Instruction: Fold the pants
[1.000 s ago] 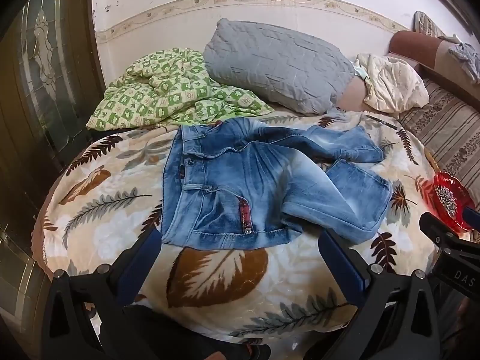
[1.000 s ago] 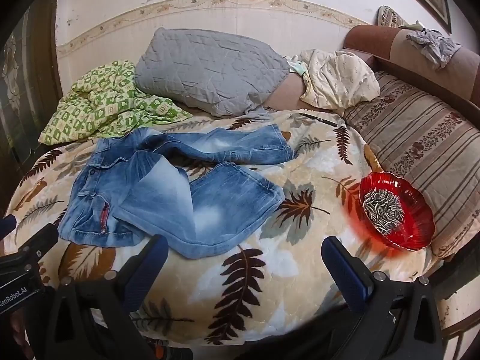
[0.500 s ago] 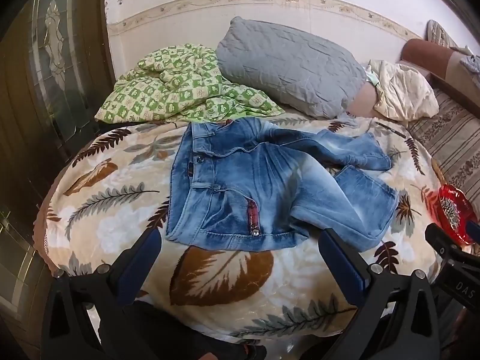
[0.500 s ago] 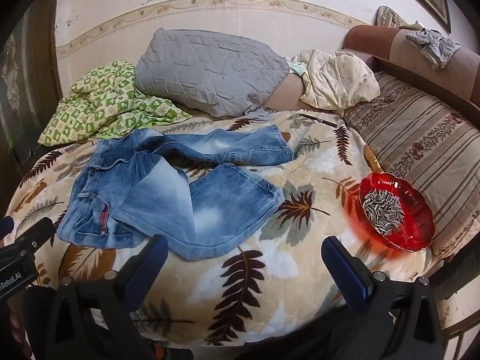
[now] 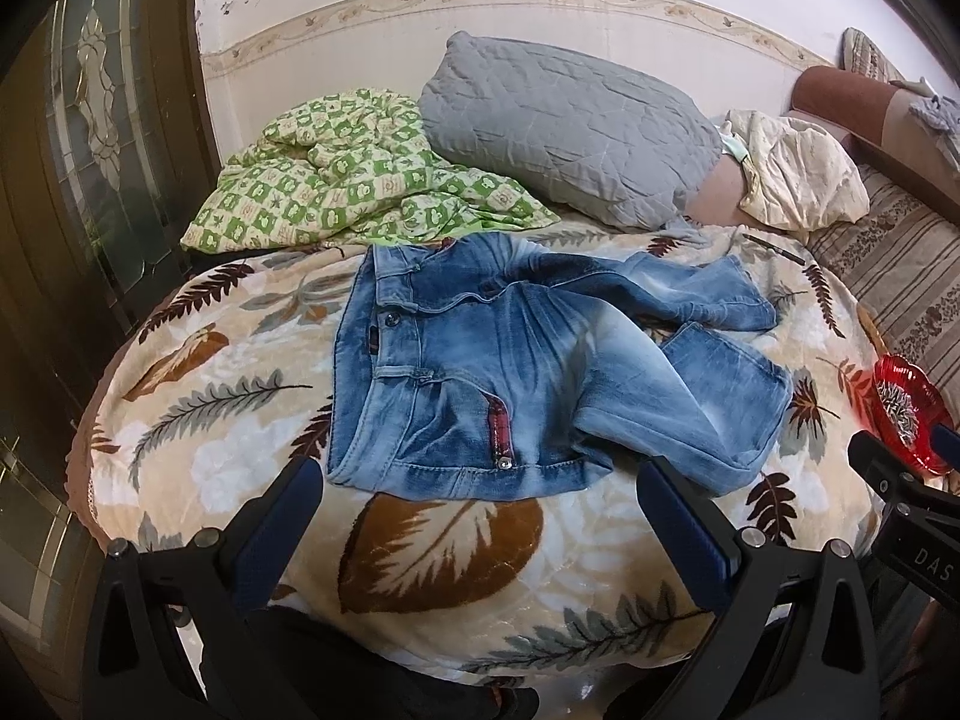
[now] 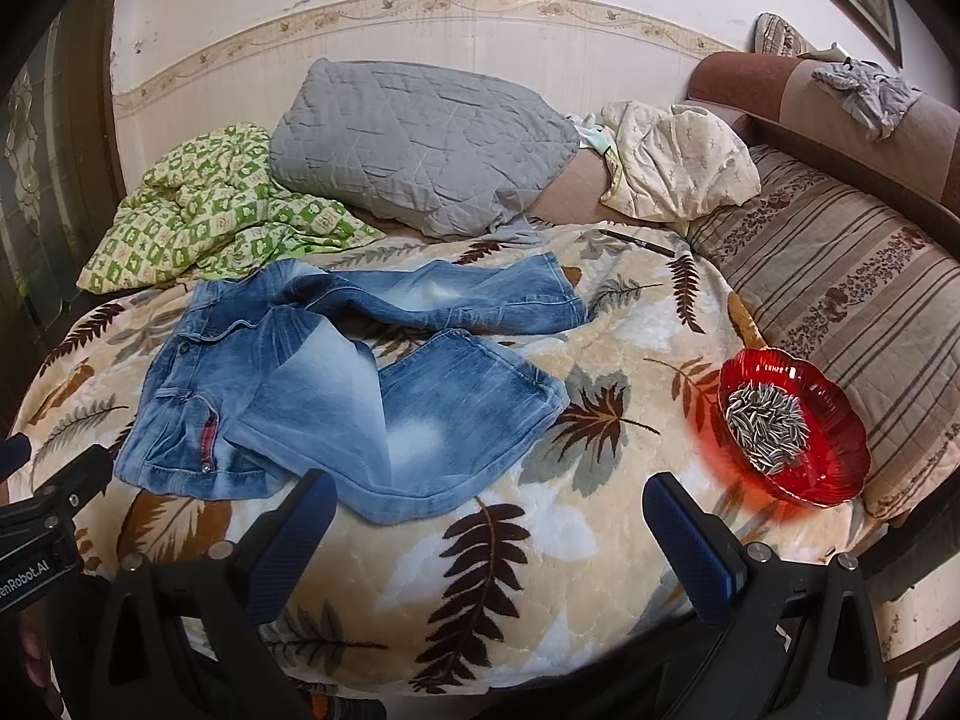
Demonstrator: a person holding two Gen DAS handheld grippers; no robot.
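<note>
Faded blue denim pants (image 5: 540,372), rumpled, legs crossed, mid leaf-patterned blanket (image 5: 444,546) | left gripper (image 5: 480,516) spread wide, empty, near edge | right gripper (image 6: 489,522) spread wide, empty, near edge

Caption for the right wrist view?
Open right gripper hovers before rumpled jeans on a leaf-print blanket, beside a red bowl.

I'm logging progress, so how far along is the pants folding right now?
Barely begun. Done: the jeans lie on the leaf-print blanket, but rumpled, legs spread apart and one bent over. In hand: nothing; the left gripper and right gripper are both open, short of the denim. Left: straighten the legs and make every fold.
</note>
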